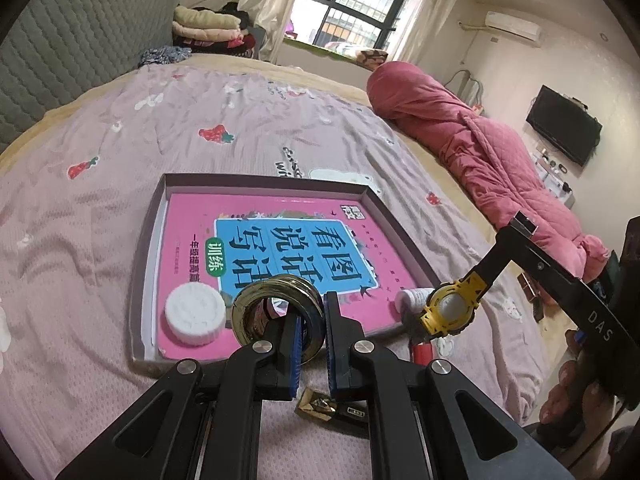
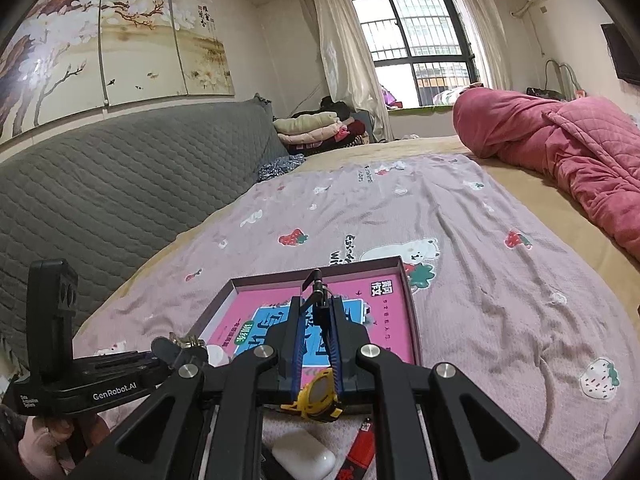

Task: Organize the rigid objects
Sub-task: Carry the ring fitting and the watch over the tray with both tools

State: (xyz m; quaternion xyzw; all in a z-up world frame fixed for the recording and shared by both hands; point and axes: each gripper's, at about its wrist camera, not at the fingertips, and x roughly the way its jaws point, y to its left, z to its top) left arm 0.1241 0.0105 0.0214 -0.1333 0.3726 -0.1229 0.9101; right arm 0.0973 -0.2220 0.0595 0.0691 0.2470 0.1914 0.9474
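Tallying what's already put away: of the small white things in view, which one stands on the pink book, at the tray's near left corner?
The round white ridged lid does. The small white bottle lies on its side at the tray's right edge; the white earbud case lies on the bedspread.

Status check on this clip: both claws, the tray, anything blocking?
Left claw shut on gold tape roll. Right claw shut on yellow watch. Both over tray. White cap and small bottle already inside; nothing blocking.

Right hand-held gripper [image 2: 317,354] clamps black strap of yellow watch [image 2: 314,394], watch face hanging at near end of pads. Beyond: shallow box [image 2: 408,300] holding pink book [image 2: 276,304] on bed [image 2: 480,264]. White case [image 2: 304,458], red lighter [image 2: 360,446] below gripper.
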